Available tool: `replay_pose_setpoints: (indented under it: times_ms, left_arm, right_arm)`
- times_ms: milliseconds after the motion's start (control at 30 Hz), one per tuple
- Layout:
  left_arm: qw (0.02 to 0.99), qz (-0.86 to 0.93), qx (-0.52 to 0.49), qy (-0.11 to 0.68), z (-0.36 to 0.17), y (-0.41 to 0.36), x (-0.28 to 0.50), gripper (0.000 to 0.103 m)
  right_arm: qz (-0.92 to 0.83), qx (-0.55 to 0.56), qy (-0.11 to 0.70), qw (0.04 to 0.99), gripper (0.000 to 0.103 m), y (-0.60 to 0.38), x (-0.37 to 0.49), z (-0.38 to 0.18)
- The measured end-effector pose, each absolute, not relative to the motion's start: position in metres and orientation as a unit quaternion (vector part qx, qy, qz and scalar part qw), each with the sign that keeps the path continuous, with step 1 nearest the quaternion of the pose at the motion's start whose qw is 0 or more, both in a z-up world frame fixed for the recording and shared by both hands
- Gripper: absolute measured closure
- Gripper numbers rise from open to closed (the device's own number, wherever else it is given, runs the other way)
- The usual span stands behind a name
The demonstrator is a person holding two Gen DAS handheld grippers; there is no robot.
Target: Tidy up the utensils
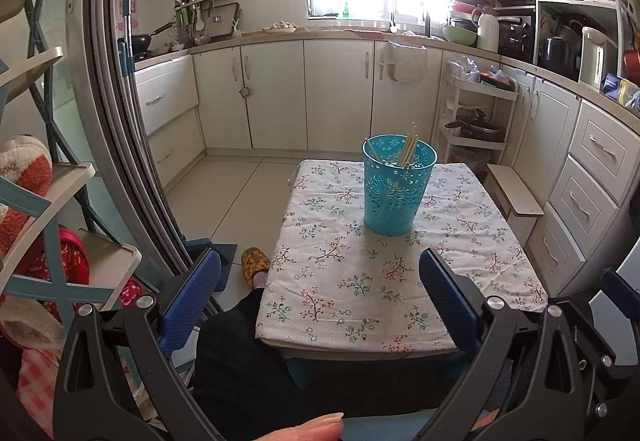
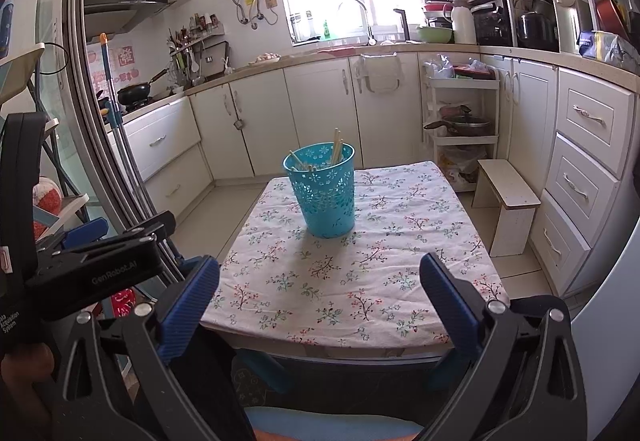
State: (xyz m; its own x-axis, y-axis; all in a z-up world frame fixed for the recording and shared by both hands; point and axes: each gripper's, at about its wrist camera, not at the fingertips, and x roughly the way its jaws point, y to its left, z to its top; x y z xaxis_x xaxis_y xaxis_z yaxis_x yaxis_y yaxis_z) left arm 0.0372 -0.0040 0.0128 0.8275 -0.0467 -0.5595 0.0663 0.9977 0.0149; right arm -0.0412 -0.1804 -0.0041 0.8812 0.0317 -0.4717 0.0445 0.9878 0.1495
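Left wrist view: the left claw [image 1: 320,297] stands wide open with nothing between its blue fingers [image 1: 192,301], held above the near edge of a small desk [image 1: 460,351] covered by a floral tablecloth [image 1: 360,281]. A turquoise perforated utensil holder [image 1: 394,189] stands upright on the far half of the cloth, well apart from the claw. Several wooden chopsticks [image 1: 408,151] lean inside it, tips rising above the rim. A thumb [image 1: 304,429] shows at the bottom edge, and a patterned slipper [image 1: 254,265] rests on the floor just left of the desk.

Right wrist view: the right claw [image 2: 320,297] is likewise wide open and empty, positioned over the near edge of the same desk [image 2: 360,351]. The utensil holder [image 2: 326,197] sits toward the far left part of the tablecloth [image 2: 380,261], with the chopsticks [image 2: 336,151] inside. The left claw's black body is visible at the left. A small white stool [image 2: 506,201] stands on the floor right of the desk.
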Motion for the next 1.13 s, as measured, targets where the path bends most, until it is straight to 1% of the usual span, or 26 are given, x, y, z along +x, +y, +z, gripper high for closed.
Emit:
replay_pose_setpoints:
  times_ms: [367, 600, 667, 833, 1133]
  left_arm:
    - [0.955, -0.032, 0.016, 0.295, 0.019, -0.003, 0.037, 0.007]
    - [0.95, -0.055, -0.006, 0.307, 0.017, 0.003, 0.042, 0.007]
    - [0.955, -0.043, -0.003, 0.292, 0.015, 0.003, 0.038, 0.007]
    - [0.956, -0.042, 0.018, 0.29, 0.013, -0.005, 0.042, 0.007]
    - [0.938, -0.041, 0.032, 0.344, -0.013, -0.02, 0.079, 0.007]
  right_arm:
    - [-0.002, 0.076, 0.247, 0.966, 0.007, -0.179, -0.04, -0.005]
    - [0.001, 0.074, 0.252, 0.965, 0.007, -0.181, -0.037, -0.008]
    - [0.002, 0.074, 0.254, 0.964, 0.007, -0.181, -0.037, -0.008]
    - [0.001, 0.075, 0.26, 0.963, 0.007, -0.184, -0.032, -0.01]
    - [-0.028, 0.091, 0.304, 0.948, 0.007, -0.216, 0.017, -0.038]
